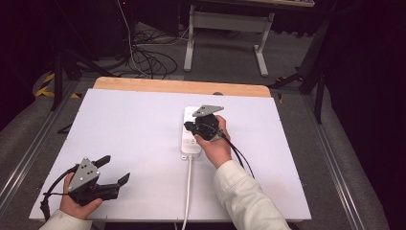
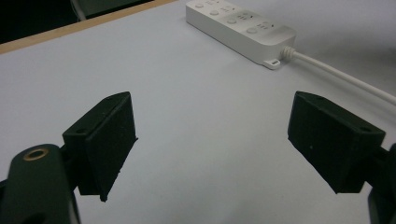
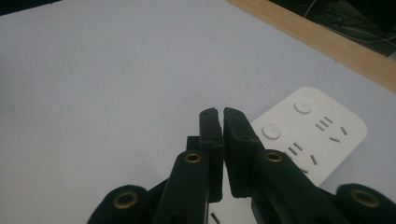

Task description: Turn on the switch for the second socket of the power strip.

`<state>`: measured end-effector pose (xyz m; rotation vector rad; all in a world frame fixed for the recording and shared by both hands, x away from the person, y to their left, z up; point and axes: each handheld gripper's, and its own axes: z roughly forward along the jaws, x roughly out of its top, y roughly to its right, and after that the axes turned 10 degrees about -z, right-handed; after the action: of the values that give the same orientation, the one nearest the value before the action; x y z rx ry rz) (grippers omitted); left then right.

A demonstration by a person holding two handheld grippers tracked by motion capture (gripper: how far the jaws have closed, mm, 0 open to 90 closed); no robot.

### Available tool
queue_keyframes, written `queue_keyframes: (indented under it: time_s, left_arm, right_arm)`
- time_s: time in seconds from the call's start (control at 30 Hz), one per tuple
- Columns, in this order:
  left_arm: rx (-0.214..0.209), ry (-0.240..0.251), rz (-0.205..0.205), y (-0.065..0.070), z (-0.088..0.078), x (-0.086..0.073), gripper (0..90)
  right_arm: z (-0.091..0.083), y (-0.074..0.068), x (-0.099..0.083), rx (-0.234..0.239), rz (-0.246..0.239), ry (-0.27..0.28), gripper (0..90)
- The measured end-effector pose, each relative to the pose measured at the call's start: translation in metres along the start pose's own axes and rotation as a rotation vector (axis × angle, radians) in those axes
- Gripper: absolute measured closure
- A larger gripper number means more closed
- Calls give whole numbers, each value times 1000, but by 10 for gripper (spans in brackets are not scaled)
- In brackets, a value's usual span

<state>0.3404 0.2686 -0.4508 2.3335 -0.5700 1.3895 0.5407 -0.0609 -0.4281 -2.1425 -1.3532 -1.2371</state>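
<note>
Though flat, white power strip [image 1: 192, 130] lengthwise away, cord [image 1: 188, 184] end nearest

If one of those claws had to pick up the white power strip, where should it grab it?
Probably across the narrow width of the power strip, coming straight down from above. It lies flat on the white board, long and slim, so only its two long side edges offer parallel faces for the jaws. The cable end is best avoided.
</note>
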Motion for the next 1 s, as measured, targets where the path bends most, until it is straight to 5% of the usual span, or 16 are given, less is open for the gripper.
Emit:
queue_keyframes:
  time_s: [0.37,0.57,1.0]
  left_arm:
    - [-3,4,-11,0,0,0,158]
    - [0,3,-5,-1,0,0,159]
    - [2,4,-4,0,-1,0,159]
  right_arm:
    - [-12,-2,5,4,-9,25,844]
    - [-17,-4,8,-9,-25,50,621]
    - [-53,-13,12,-5,-16,71,392]
